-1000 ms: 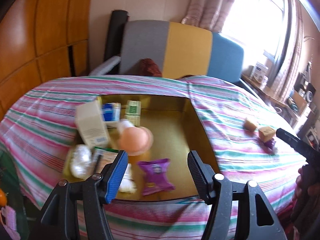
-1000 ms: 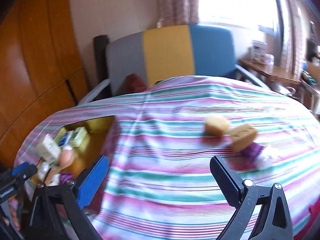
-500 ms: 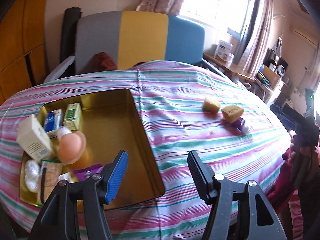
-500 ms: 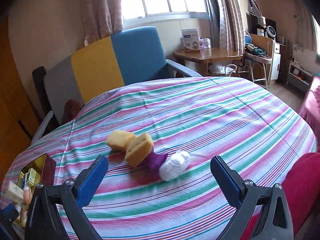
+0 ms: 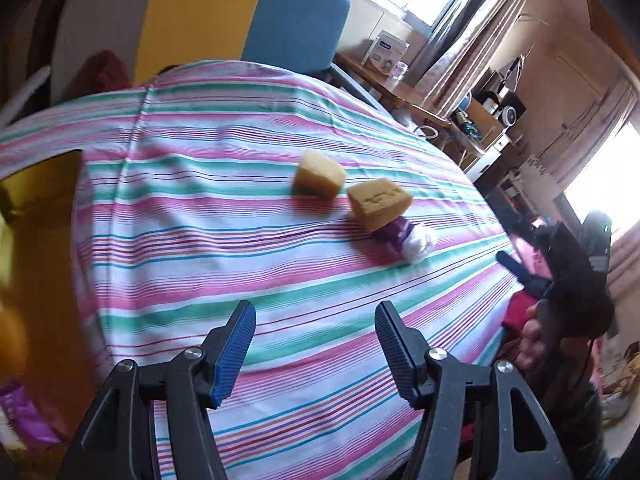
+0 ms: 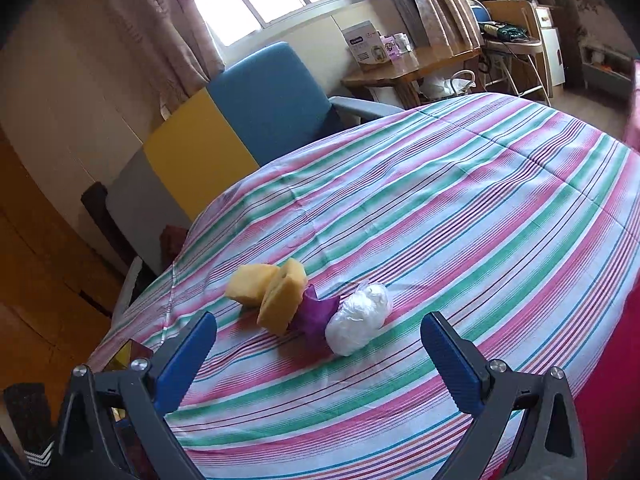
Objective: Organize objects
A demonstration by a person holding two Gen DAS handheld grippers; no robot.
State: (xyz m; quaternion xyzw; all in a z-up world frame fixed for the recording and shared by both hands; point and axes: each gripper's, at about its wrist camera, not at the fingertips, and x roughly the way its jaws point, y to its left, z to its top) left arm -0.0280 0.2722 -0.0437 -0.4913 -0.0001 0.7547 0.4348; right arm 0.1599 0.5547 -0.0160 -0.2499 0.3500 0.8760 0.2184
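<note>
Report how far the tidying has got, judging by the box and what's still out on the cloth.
Done: the gold box at the left edge already holds items, blurred here. In hand: nothing; the left claw and right claw are both open and empty. Left: two sponges, a purple packet and a white wrapped bundle still lie clustered on the striped cloth.
</note>
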